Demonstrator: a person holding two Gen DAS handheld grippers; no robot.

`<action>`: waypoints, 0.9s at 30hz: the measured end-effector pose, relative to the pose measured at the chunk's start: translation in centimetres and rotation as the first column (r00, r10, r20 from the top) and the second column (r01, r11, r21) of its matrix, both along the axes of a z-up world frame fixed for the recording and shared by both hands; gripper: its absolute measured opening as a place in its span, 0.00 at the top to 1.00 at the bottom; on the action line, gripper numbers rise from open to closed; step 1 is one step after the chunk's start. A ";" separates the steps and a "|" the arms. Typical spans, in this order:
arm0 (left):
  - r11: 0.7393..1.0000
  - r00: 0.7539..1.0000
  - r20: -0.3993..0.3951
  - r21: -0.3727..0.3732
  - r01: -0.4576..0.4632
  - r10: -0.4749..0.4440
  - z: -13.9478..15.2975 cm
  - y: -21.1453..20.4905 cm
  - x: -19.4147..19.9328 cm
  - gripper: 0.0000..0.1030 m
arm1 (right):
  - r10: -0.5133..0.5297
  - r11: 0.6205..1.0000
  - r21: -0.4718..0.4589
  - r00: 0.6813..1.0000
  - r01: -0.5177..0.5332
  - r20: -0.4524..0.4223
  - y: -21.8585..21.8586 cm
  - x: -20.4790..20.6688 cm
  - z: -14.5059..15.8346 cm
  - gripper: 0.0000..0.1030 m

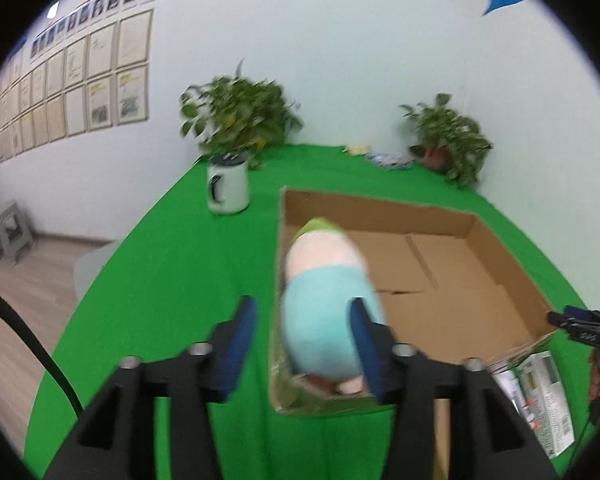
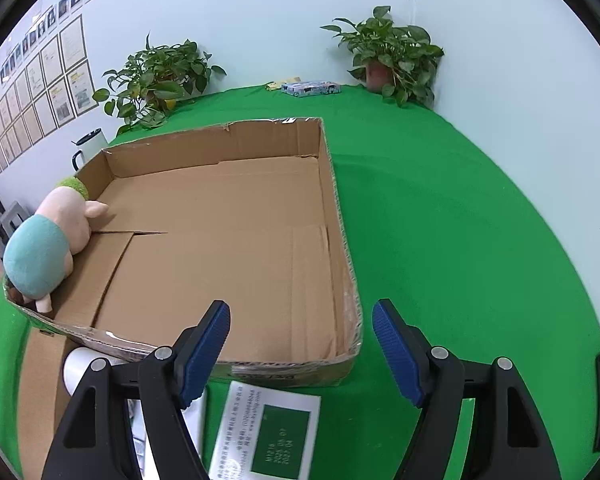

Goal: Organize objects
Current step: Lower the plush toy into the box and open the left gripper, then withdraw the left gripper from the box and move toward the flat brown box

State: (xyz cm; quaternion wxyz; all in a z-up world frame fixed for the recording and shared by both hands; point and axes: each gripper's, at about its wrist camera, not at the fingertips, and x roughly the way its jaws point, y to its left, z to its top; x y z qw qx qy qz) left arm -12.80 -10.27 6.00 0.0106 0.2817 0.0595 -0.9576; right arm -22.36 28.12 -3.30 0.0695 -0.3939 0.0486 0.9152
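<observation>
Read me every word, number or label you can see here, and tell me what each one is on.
"2025": start of a sideways date on the green panel of the white leaflet; the other digits are uncertain.
Small print on the white leaflet: too small to read.
Framed papers on the wall: too small.
Patterned box at the table's far edge: unreadable.
White mug: a black mark, no legible text.

A green cloth (image 2: 440, 208) covers the table. On it sits an open cardboard box (image 2: 340, 216), with a printed leaflet (image 2: 268, 424) on the cloth just before its near wall. A white mug (image 1: 227, 191) stands left of the box, near a potted plant (image 1: 236, 116). A second plant (image 2: 388, 56) occupies the far corner, with a small packet (image 2: 310, 88) and a yellow item (image 2: 286, 81) beside it.
</observation>
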 end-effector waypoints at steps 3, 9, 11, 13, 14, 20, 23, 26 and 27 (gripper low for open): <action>0.998 0.998 0.026 0.017 0.060 -0.061 -0.1 1.6 -1.8 0.47 | 0.003 1.000 0.001 1.000 -0.003 -0.011 -0.8 0.3 0.4 0.30; 0.999 0.979 0.199 0.041 0.035 -0.043 -5.0 1.6 -4.9 0.63 | 0.041 0.999 0.029 0.998 -0.040 -0.055 -2.5 2.3 1.3 0.23; 0.999 0.977 0.208 0.039 0.030 -0.037 -5.6 1.7 -4.6 0.63 | 0.051 0.998 0.026 0.996 -0.049 -0.068 -3.0 3.0 1.5 0.16; 0.999 0.972 0.236 0.037 0.015 -0.023 -6.0 1.4 -4.6 0.63 | 0.063 0.998 0.026 0.995 -0.062 -0.071 -3.8 3.5 1.4 0.15; 0.999 0.973 0.231 0.034 0.019 -0.026 -6.0 1.4 -4.5 0.63 | 0.071 0.997 0.027 0.995 -0.070 -0.069 -4.2 3.6 1.4 0.14; 0.997 0.989 0.149 -0.066 0.032 -0.022 -3.9 3.1 -2.8 0.54 | 0.123 0.992 0.024 0.986 -0.121 -0.116 -7.2 5.0 2.5 0.01; 0.996 0.994 0.109 -0.087 0.022 -0.013 -2.9 3.5 -2.5 0.37 | 0.153 0.988 0.016 0.981 -0.152 -0.120 -8.3 5.3 2.9 0.01; 0.997 0.993 0.120 -0.077 0.015 -0.006 -2.5 3.5 -3.2 0.36 | 0.166 0.986 0.005 0.979 -0.166 -0.116 -8.8 5.3 3.0 0.01; 0.997 0.992 0.129 -0.072 0.019 -0.010 -2.5 3.4 -3.6 0.35 | 0.168 0.986 0.000 0.979 -0.169 -0.116 -8.8 5.4 3.0 0.01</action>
